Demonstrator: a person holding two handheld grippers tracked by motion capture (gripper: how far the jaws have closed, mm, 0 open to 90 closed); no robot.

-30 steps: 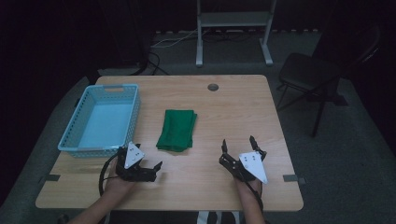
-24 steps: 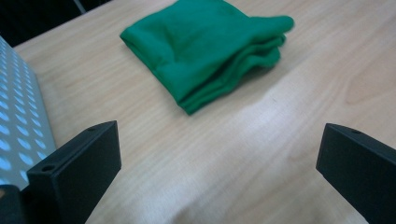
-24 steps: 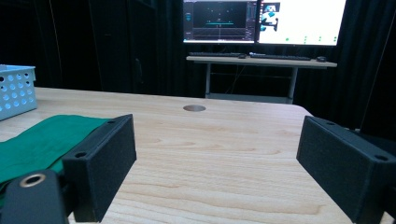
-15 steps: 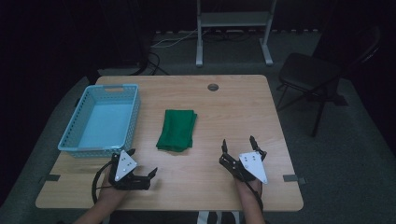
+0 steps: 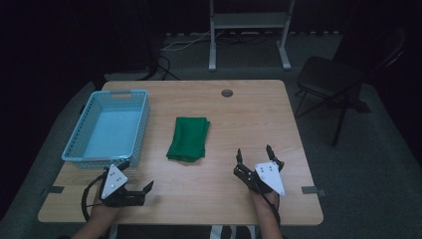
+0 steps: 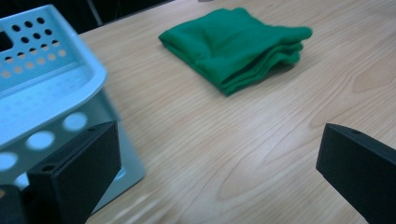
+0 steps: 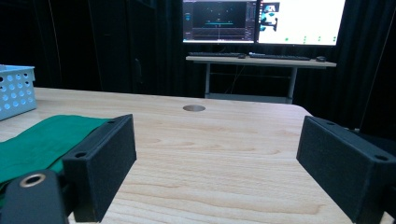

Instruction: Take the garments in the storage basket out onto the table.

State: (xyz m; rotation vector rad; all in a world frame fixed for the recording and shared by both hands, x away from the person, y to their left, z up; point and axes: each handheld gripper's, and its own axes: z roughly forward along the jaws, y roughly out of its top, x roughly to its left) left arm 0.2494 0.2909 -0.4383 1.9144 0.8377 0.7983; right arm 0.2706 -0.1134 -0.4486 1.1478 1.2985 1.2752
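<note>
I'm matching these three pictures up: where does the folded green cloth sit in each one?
High view: green cloth at table centre, right of the blue basket.
Left gripper view: upper middle, basket at left.
Right gripper view: lower left, behind the left jaw.
Shared landmark: the blue basket.

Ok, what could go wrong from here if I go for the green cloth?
The left tongs sit open right beside the blue basket, so a swing toward the cloth could knock its near corner. The green cloth is folded in loose layers, so a shallow pinch might lift only the top fold and open it up. The right tongs, also open, could crowd the same spot.
</note>
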